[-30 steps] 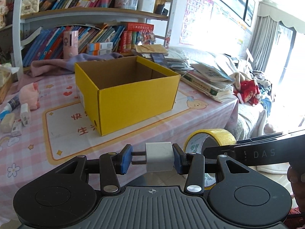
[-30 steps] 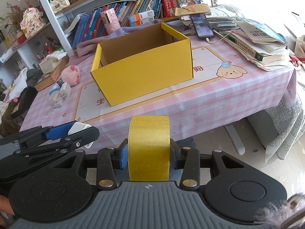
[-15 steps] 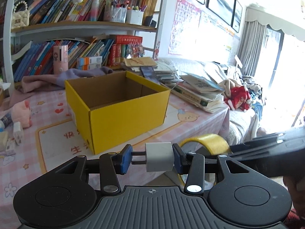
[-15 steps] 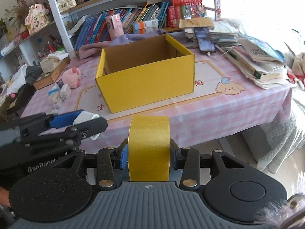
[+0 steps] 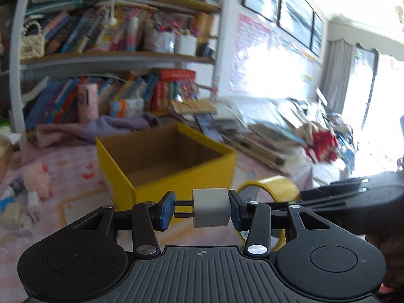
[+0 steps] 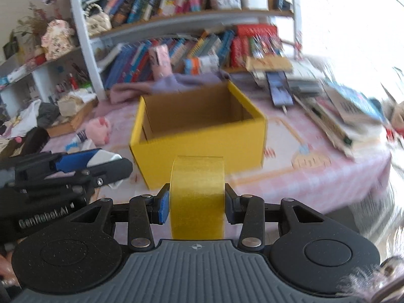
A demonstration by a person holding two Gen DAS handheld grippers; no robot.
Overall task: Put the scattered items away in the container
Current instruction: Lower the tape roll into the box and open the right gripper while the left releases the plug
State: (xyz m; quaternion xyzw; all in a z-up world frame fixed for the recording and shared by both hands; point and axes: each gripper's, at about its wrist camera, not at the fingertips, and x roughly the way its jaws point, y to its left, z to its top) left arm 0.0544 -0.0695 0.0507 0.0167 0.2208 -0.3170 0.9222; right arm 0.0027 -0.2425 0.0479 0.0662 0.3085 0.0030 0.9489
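Raised since a second ago, my two grippers near one yellow box [image 5: 166,161]: left gripper [image 5: 202,210] clamps one white charger [image 5: 210,210], right gripper [image 6: 194,205] one tape roll [image 6: 197,197].

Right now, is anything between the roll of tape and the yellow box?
No. In the right wrist view, only bare pink tablecloth lies between the tape roll and the yellow box.

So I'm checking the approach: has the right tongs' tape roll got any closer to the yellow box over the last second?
Yes. In the right wrist view the box now looms larger and sits just beyond the tape roll.
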